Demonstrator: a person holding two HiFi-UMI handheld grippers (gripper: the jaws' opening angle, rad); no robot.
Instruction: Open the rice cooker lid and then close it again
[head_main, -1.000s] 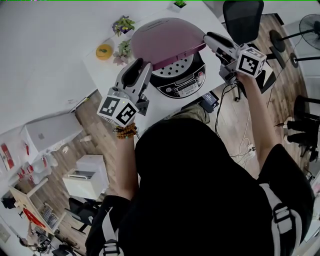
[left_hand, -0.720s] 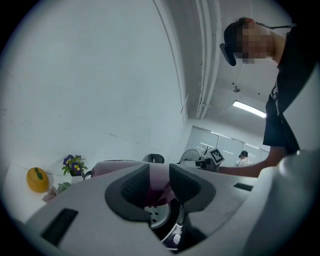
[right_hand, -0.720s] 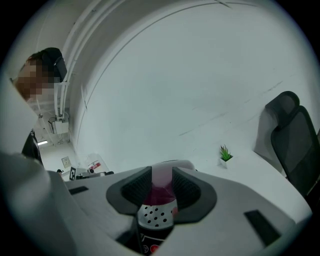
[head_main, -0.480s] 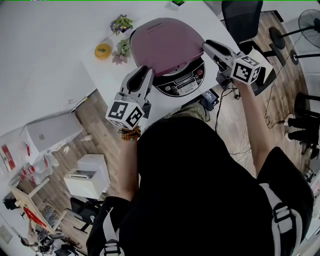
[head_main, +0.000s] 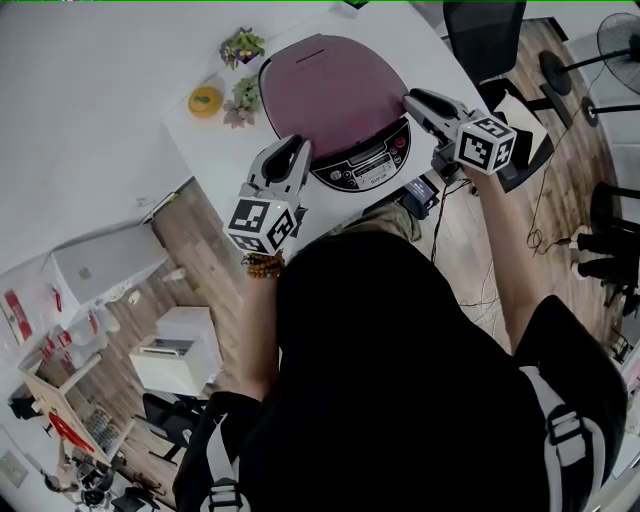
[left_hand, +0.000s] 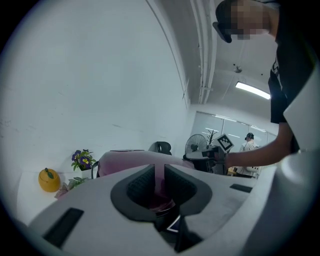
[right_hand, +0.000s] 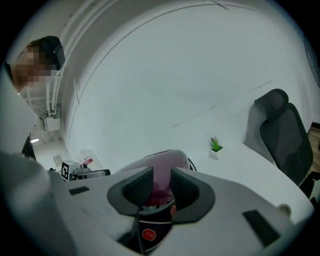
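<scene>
Seen from above, a rice cooker (head_main: 365, 168) stands on a white desk (head_main: 215, 150) in front of a person. Its purple lid (head_main: 335, 90) lies down over the pot, closed or very nearly so. The cooker's dark control panel faces the person.

The left tool (head_main: 288, 152) sits at the near left edge of the lid. Its tip is right at the rim. Its jaws have just been closing and now stand a narrow gap apart. In the left gripper view the lid shows through that gap, but the pads do not clearly press on it.

The right tool (head_main: 412, 97) sits at the lid's right edge. Its jaws have also just been closing and stand a little wider apart. In the right gripper view the lid shows in the gap, with a red button (right_hand: 148, 234) below it. Nothing is clearly gripped.

An orange ornament (head_main: 206, 102) and two small flowering plants (head_main: 246, 48) stand on the desk left of the cooker. A dark chair (head_main: 484, 35) is beyond the desk's right end.
</scene>
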